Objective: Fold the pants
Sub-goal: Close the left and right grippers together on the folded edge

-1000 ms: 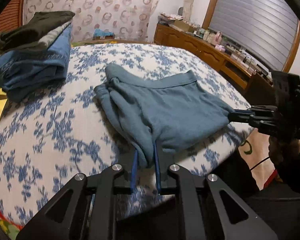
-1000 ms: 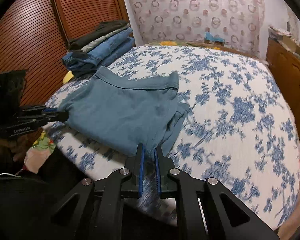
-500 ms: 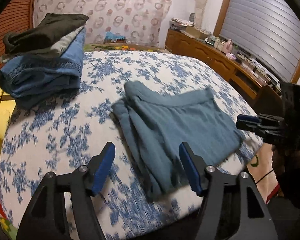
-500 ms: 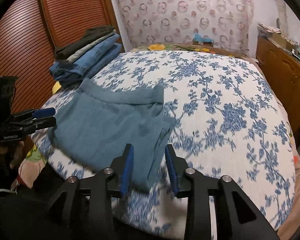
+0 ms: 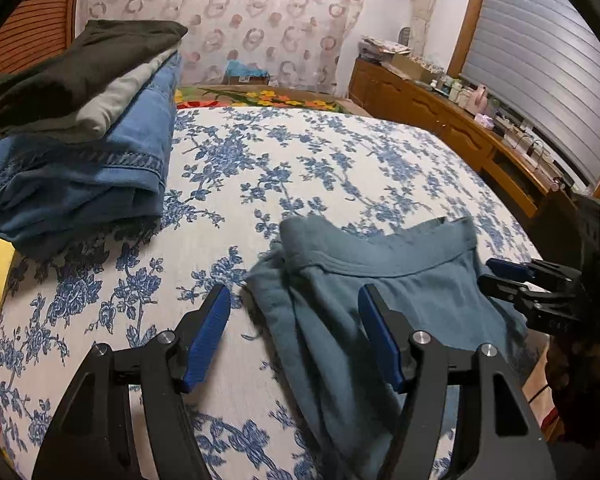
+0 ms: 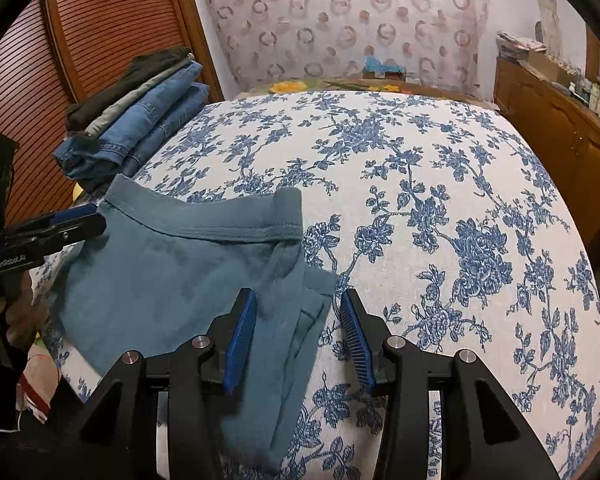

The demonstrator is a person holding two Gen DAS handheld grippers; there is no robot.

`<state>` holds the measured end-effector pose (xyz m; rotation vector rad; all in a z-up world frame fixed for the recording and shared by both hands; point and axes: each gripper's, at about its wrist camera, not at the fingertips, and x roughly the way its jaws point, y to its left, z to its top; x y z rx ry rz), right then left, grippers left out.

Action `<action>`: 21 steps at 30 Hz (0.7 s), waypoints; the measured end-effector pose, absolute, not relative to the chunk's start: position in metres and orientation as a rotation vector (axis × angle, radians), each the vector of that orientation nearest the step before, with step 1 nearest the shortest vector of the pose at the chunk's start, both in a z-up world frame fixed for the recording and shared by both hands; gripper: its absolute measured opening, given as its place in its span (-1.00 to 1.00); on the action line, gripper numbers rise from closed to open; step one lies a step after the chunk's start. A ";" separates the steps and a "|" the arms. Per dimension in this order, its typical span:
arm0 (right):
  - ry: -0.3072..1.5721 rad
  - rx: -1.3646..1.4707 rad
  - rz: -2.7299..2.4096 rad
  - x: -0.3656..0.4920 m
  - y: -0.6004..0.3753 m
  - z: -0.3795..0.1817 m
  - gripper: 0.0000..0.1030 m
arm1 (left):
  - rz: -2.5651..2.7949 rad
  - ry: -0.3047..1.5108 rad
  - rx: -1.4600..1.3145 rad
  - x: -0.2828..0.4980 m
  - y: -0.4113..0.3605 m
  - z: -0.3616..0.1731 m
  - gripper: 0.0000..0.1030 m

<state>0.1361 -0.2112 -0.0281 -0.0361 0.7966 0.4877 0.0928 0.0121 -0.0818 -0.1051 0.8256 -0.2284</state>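
Jaws of the left gripper [image 5: 294,308] stand wide apart with nothing pinched; they have just been opening, and the folded side edge of the teal pants [image 5: 372,304] lies on the bed below the gap. The right gripper [image 6: 298,312] has also just been opening, further within the last moments, and now gapes at a middling width; the opposite edge of the pants [image 6: 172,268] lies beneath its blue pads, which do not press on the cloth. Each gripper shows in the other's view, at the far side of the garment, jaws parted.

The pants lie folded flat near the front edge of the bed [image 6: 440,184], waistband toward the far side, on a white bedspread with blue flowers. Well apart from them, at the bed's far left corner, sits a stack of folded clothes [image 5: 80,132]: dark and grey pieces on top of blue denim. A wooden dresser [image 5: 440,116] cluttered with small items runs along the right wall.
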 end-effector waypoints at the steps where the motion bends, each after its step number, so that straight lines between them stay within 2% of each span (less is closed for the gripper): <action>1: 0.796 -0.040 0.486 0.138 -0.210 -0.028 -0.12 | -0.226 0.830 -0.107 0.095 0.013 -0.083 0.31; 10: 0.778 -0.070 0.490 0.139 -0.203 -0.031 -0.12 | -0.229 0.865 -0.133 0.104 0.014 -0.096 0.30; 12: 0.773 -0.075 0.508 0.138 -0.203 -0.032 -0.40 | -0.234 0.857 -0.140 0.104 0.015 -0.097 0.28; 14: 0.772 -0.065 0.536 0.139 -0.203 -0.033 -0.49 | -0.238 0.857 -0.147 0.105 0.016 -0.098 -0.01; 15: 0.773 -0.060 0.544 0.140 -0.203 -0.033 -0.59 | -0.246 0.859 -0.152 0.106 0.016 -0.098 -0.06; 17: 0.781 -0.030 0.570 0.141 -0.206 -0.035 -0.66 | -0.284 0.871 -0.182 0.107 0.017 -0.098 -0.37; 20: 0.788 0.024 0.592 0.145 -0.214 -0.036 -0.76 | -0.315 0.867 -0.202 0.106 0.016 -0.098 -0.61; 21: 0.787 0.038 0.596 0.146 -0.216 -0.036 -0.78 | -0.321 0.862 -0.201 0.104 0.015 -0.096 -0.63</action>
